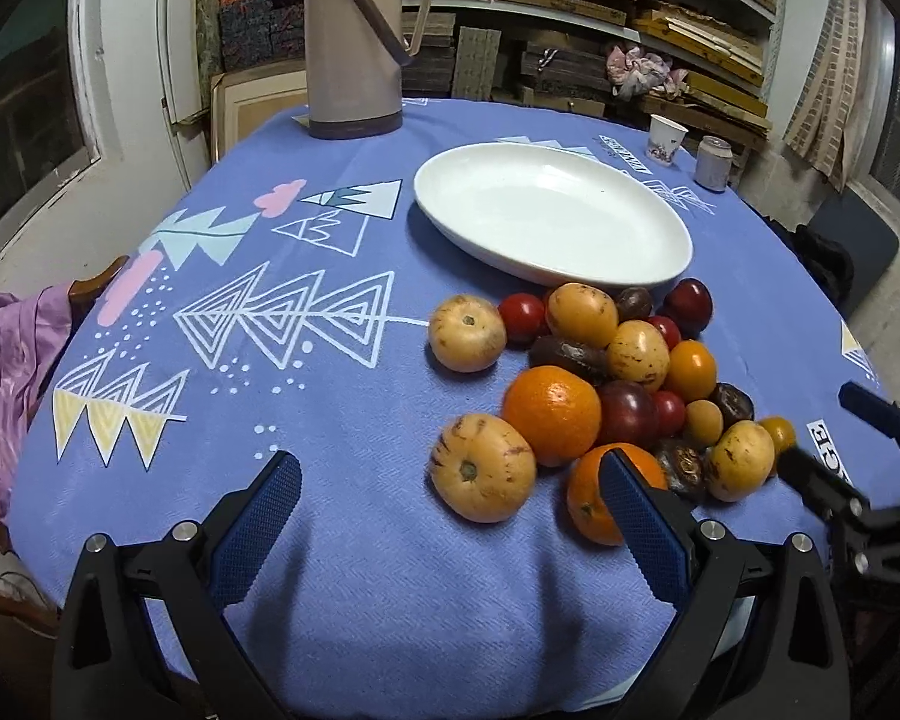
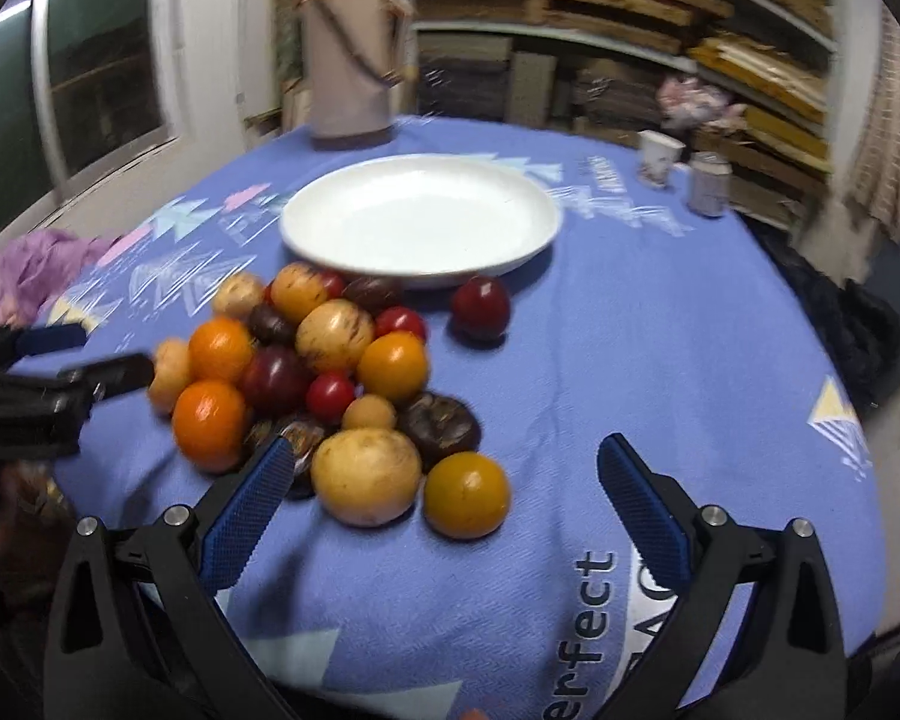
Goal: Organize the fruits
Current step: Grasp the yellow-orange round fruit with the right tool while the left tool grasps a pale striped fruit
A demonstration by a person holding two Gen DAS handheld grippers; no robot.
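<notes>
While both grippers are held spread and empty just before the big white oval plate, the round yellow-orange tomato nearest should probably be pinched gently across its middle, being smooth and squashy.

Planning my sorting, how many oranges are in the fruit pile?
2: far orange at the left of the pile; near orange directly before it. More may hide underneath.

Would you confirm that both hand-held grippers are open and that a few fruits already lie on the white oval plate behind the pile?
One thing is wrong: the white oval plate holds nothing, as the left wrist view shows. All the fruits lie in the pile of mixed fruits on the blue patterned tablecloth. The rest stands: the left hand-held gripper and the right hand-held gripper are both open.
</notes>
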